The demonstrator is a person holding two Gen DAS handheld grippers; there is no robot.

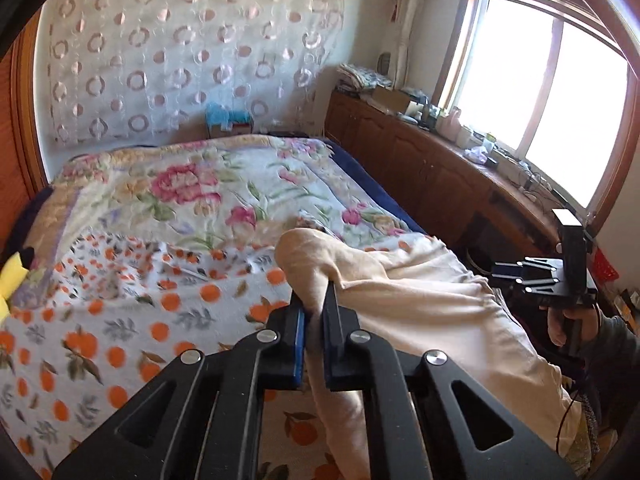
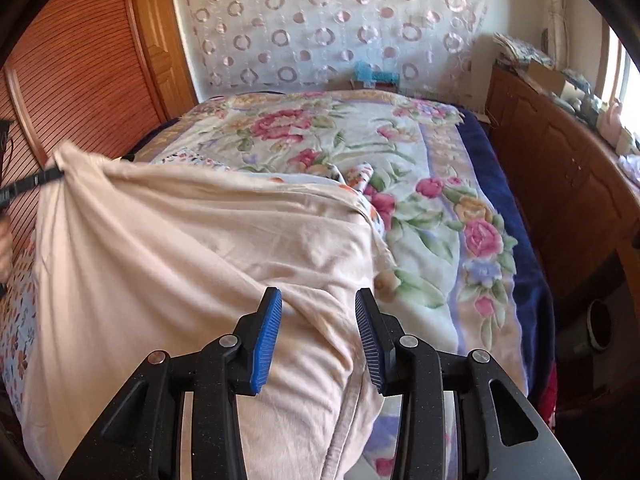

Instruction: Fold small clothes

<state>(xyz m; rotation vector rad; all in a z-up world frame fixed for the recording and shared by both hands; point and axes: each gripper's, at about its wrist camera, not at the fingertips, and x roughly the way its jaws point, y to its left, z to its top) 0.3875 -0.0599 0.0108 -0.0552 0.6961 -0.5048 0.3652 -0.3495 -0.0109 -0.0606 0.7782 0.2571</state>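
A pale peach garment lies spread over the near part of the bed. My left gripper is shut on a bunched corner of the garment and holds it lifted above the bed. That gripper also shows at the far left of the right wrist view, pinching the raised corner. My right gripper is open, its blue pads just above the garment's near edge, holding nothing. It appears in the left wrist view at the right, beside the bed.
The bed carries a floral blanket and an orange-print sheet. A wooden cabinet with clutter runs along the right under the window. A wooden wardrobe stands at the left. A yellow plush lies at the bed's left edge.
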